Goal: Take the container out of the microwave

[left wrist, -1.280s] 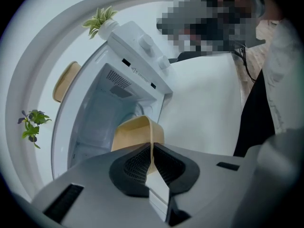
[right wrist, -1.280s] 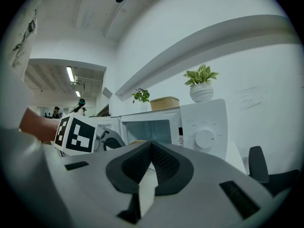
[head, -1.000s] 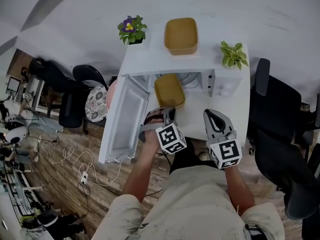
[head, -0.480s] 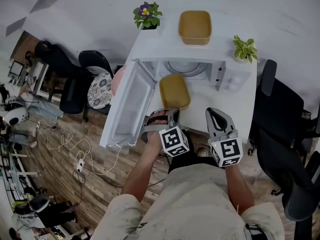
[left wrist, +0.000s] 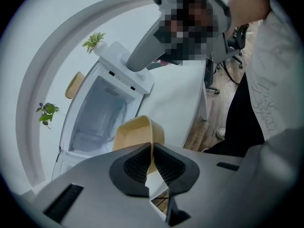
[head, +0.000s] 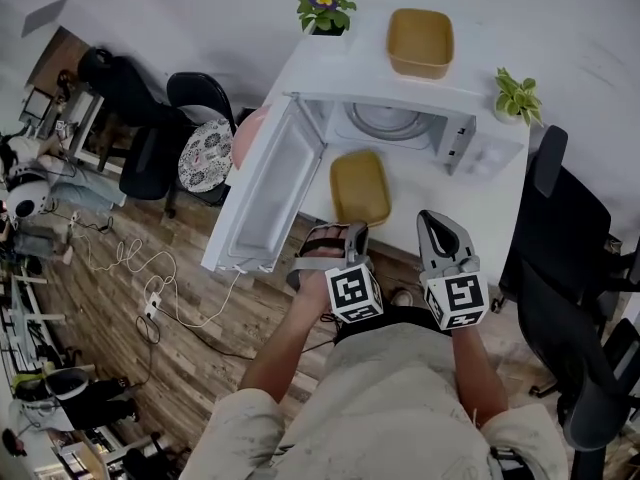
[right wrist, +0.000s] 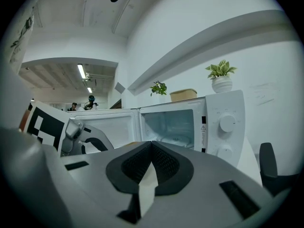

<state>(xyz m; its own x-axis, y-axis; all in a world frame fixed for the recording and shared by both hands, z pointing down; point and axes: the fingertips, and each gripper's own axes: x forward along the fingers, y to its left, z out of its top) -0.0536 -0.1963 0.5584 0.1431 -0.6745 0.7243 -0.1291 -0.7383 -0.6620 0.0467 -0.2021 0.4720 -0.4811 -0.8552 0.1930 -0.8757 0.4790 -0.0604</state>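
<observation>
Now a yellow container is clear of the microwave, just in front of its open mouth and over the white table. The left gripper pinches the container's near wall between its two pads, seen edge-on in the left gripper view. The right gripper hangs beside it on the right, jaws pressed together on nothing. The microwave door swings wide to the left, showing the glass turntable inside. On top of the microwave rest a second yellow container, a purple-flowered plant and a small green plant. At the right stand black chairs
</observation>
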